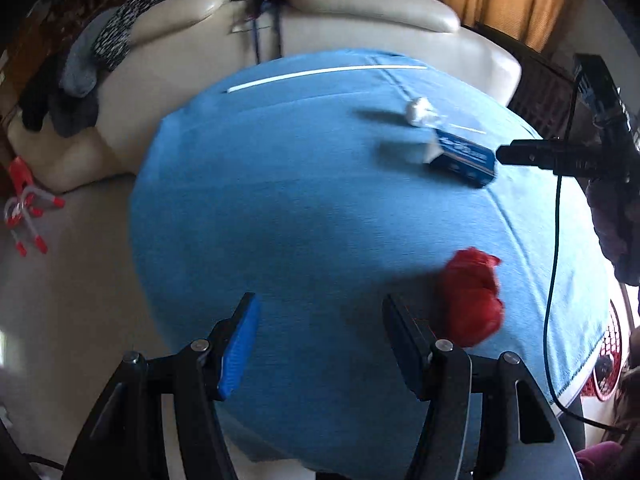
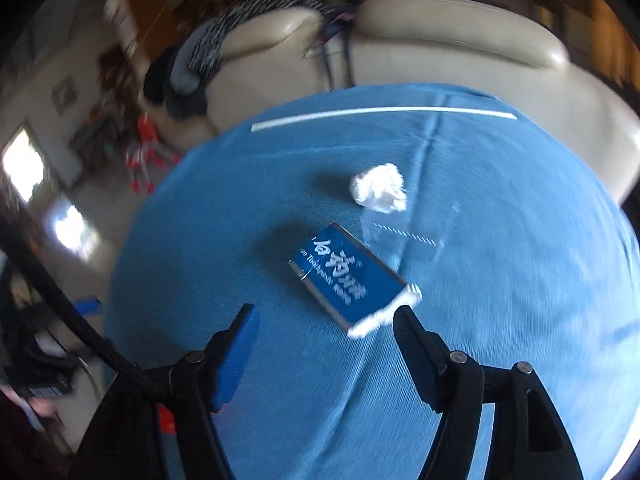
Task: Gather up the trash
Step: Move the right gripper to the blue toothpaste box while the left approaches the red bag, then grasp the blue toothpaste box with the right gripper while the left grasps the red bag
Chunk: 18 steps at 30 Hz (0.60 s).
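- Here, the right hand-held gripper (image 2: pixel 326 320) hangs over a blue cloth (image 2: pixel 500 320) spread on the surface, jaws apart and empty, with a blue box (image 2: pixel 346 274) lying just ahead of its fingertips
- The left hand-held gripper (image 1: pixel 318 310) is likewise parted and holds nothing; a crumpled red wrapper (image 1: pixel 470 298) sits just beside its right-hand finger, outside the gap
- A white paper ball (image 2: pixel 378 188) rests beyond the box, near it but apart, and a thin clear plastic sleeve (image 2: pixel 404 236) lies flat between them, hard to make out
- The box lies flat, printed face up; in the right wrist view its long axis runs on a diagonal from upper left to lower right, its torn white end (image 2: pixel 384 314) pointing toward the right-hand finger
- The step in hand looks to be the reach for the box: the right wrist would do well to roll until the jaws straddle the short width, not the length, then come down level so both pads meet the long sides
- The left would need to shift rightward to bring the wrapper between its fingers before closing; the soft wrapper should crush readily
- A white strip (image 1: pixel 326 74) marks the cloth's far edge, before a cream sofa (image 1: pixel 360 16)
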Tool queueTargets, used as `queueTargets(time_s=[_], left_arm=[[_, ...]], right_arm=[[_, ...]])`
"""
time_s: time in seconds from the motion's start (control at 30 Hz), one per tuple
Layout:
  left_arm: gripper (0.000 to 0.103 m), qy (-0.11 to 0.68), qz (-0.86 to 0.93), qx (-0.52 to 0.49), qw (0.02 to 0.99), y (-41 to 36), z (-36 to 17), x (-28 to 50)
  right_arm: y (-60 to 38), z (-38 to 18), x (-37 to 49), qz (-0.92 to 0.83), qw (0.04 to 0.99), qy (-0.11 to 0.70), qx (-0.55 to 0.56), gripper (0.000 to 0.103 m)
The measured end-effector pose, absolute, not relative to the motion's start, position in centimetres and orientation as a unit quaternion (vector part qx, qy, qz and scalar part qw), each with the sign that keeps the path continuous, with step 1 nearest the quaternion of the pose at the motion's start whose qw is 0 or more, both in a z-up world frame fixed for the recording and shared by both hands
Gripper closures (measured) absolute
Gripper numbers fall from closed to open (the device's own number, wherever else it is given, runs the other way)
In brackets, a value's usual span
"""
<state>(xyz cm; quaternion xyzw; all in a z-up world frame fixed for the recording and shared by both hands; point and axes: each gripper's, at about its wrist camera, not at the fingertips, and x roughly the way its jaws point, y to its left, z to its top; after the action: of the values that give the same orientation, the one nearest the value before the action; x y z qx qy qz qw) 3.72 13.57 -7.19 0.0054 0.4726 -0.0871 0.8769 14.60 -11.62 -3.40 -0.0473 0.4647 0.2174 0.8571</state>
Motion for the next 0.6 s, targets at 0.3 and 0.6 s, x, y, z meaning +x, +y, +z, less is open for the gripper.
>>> queueTargets(time_s=[0.3,0.6], left_arm=[[0.039,0.471,-0.065,-0.019,0.879,16.4,-7.2,5.3],[0.039,0.487,-0.129,-0.024,0.863,13.3,-7.3,5.1]], right_arm=[[-7.8,-6.0,18.7,0.235,0.815,0.487,-0.206,0.03],[-8.9,-7.4,19.6,0.209,0.832,0.494,-0.138,0.033]])
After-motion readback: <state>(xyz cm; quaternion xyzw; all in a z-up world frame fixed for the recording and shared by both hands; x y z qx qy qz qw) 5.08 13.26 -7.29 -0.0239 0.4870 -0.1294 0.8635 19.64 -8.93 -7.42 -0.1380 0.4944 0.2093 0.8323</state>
